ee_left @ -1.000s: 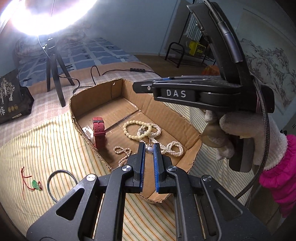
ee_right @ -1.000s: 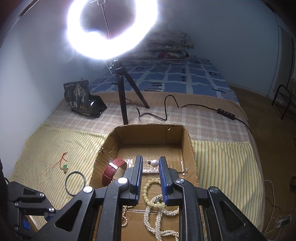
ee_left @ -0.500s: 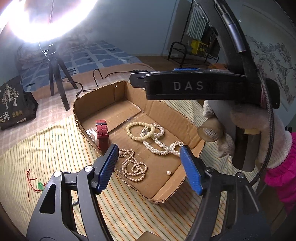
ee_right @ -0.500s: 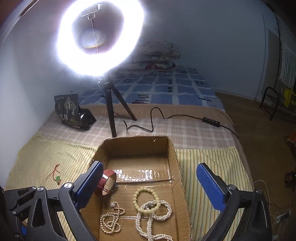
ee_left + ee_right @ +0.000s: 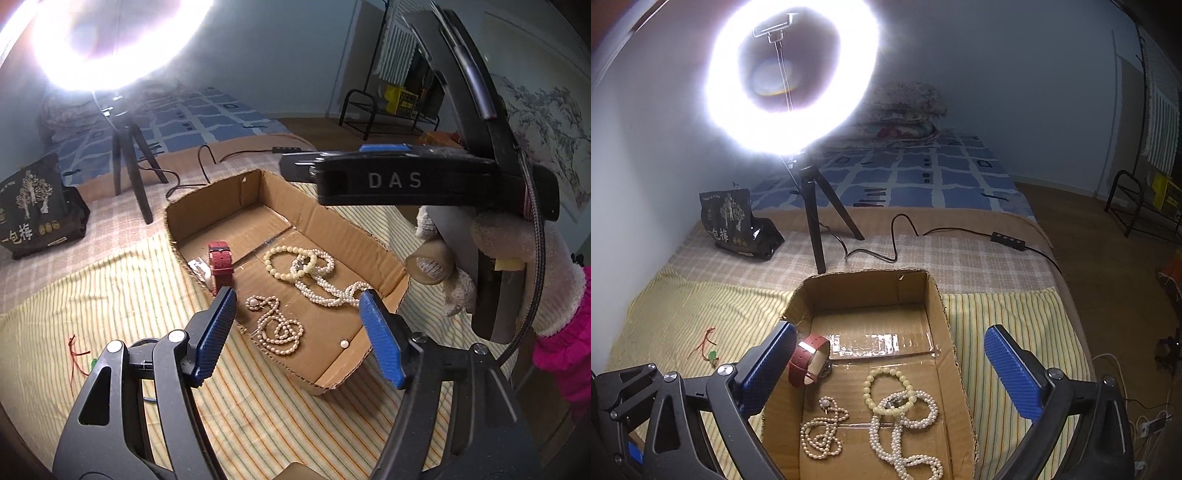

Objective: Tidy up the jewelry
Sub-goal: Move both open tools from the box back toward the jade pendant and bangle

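Left wrist view: left gripper (image 5: 295, 332) spread, nothing held.
Right gripper (image 5: 890, 373): wide apart, nothing held.
Risk: loose pearl (image 5: 344, 344) could be lost at box (image 5: 328, 373) corner.

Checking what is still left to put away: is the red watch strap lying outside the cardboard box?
No, the red watch strap stands inside the cardboard box, near its left wall, beside the pearl necklaces.

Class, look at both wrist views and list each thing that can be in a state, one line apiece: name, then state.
Left gripper: open, nothing between its fingers.
Right gripper: open, empty.
Cardboard box: open-topped, on the striped cloth.
Red watch: strap looped, standing in the box.
Pale bead bracelet: flat, overlapping the long pearl necklace.
Small pearl strand: coiled.
Loose pearl: lying alone.
Ring light: on.
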Demonstrator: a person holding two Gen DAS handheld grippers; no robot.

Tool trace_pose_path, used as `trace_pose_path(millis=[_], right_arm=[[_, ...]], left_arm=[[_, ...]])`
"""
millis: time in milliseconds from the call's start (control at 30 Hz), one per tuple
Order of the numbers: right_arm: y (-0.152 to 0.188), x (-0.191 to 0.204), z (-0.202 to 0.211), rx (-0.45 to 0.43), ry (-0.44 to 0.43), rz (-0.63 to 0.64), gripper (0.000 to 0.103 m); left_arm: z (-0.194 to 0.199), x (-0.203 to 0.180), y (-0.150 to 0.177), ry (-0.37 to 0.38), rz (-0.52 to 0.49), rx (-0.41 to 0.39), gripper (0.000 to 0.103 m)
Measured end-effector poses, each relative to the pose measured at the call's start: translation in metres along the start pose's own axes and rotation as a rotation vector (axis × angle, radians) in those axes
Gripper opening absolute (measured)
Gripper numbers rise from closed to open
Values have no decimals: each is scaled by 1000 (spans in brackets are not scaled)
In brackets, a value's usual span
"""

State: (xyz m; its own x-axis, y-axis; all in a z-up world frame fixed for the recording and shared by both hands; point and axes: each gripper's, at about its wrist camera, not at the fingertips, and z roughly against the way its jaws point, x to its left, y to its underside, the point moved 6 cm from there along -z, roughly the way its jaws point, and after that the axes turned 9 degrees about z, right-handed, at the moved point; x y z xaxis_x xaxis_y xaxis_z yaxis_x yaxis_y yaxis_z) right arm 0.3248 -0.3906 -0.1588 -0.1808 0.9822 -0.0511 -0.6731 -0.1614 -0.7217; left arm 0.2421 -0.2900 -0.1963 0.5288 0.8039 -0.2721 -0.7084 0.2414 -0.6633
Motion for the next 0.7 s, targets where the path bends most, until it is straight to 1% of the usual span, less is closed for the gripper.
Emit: trace_pose_path(millis=[400,700], right_arm=[[-5,16,16,-1,14,5,103],[-7,33,25,1,18,14,103]], left_arm=[[40,22,-1,-12,18,-55,71],[73,56,4,-34,70,-89,71]])
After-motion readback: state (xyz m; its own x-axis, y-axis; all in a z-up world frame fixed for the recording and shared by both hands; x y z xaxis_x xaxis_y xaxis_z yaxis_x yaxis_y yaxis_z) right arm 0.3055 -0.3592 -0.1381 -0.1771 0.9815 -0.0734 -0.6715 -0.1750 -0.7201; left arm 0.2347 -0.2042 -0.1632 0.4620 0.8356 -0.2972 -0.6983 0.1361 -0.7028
